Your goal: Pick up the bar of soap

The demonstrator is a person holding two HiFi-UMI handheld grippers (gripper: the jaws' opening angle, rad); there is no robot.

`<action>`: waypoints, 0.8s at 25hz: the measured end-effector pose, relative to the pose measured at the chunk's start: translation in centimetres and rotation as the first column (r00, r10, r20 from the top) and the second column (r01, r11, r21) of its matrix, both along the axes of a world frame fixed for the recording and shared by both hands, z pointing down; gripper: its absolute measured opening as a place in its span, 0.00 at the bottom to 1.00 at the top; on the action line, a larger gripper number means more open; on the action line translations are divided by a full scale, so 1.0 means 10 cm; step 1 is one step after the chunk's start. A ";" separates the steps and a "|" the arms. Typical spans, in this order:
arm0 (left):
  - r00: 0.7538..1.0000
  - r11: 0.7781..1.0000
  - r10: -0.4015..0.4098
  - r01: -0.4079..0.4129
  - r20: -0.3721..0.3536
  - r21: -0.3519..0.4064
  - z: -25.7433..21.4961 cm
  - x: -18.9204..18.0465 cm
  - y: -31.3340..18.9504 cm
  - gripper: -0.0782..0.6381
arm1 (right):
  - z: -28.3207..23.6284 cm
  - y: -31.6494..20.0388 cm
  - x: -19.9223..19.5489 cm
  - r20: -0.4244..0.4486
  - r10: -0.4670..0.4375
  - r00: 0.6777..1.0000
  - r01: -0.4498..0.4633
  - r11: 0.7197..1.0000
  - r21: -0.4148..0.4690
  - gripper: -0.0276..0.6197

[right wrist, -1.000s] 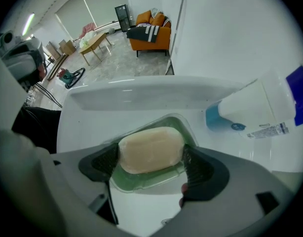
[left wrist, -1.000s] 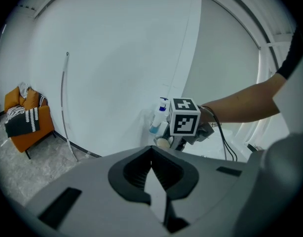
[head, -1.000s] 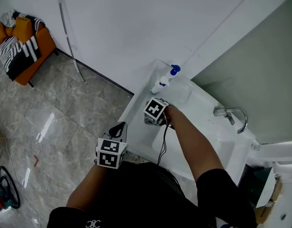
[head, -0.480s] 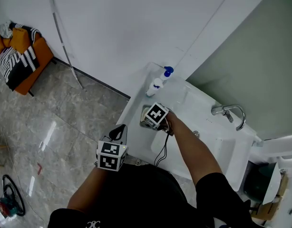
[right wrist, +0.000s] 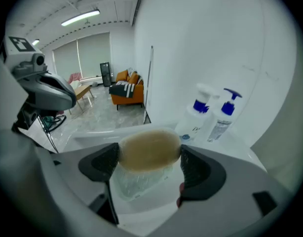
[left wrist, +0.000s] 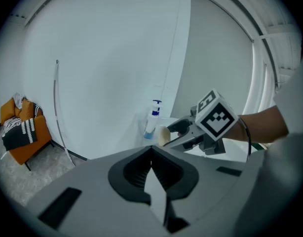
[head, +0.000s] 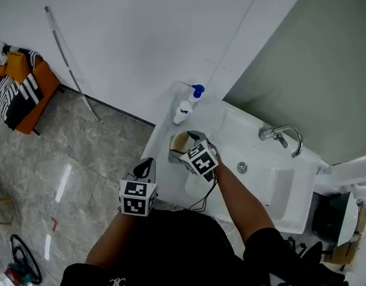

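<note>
Both jaws of the right tool (right wrist: 149, 158) pinch the bar of soap (right wrist: 149, 149) over its clear dish (right wrist: 136, 184), so a steady lift looks next, while the left tool (left wrist: 152, 172) hangs closed, empty.

Bright, even indoor light; ceiling strip lights (right wrist: 85, 18) glow in the right gripper view. The floor (head: 61, 180) carries a pale glare streak. Both gripper views bulge fisheye, corners black; the soap (right wrist: 149, 149) looks soft.
</note>
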State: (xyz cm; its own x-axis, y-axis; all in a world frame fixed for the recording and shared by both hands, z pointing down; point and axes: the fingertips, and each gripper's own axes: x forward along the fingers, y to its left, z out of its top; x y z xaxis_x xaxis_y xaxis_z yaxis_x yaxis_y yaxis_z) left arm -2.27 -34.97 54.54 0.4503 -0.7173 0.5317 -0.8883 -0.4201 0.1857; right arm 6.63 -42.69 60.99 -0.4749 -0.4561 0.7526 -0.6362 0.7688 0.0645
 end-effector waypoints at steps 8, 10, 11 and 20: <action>0.997 0.996 -0.013 0.006 0.075 0.087 -0.17 -0.01 -0.20 0.12 | -0.72 0.08 -0.01 0.252 0.099 0.963 -0.152 0.968 0.200 0.68; 0.998 0.994 -0.017 0.011 0.064 0.104 -0.23 0.01 -0.25 0.12 | -0.88 0.10 0.05 0.312 0.138 0.940 -0.218 0.947 0.237 0.68; 0.998 0.993 -0.017 0.010 0.063 0.114 -0.25 0.02 -0.27 0.12 | -0.96 0.11 0.08 0.334 0.156 0.929 -0.249 0.934 0.257 0.68; 1.000 0.982 -0.008 0.006 0.014 0.187 -0.42 0.14 -0.39 0.12 | -1.66 0.21 0.45 0.442 0.266 0.857 -0.461 0.779 0.426 0.66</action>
State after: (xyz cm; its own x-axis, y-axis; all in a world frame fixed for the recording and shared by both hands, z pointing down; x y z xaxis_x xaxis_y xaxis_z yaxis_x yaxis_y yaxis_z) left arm -0.85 -38.87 50.38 0.4379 -0.8076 0.3949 -0.8934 -0.4398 0.0912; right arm 11.18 -40.64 44.39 -0.3705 -0.9091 0.1903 -0.9145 0.3929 0.0969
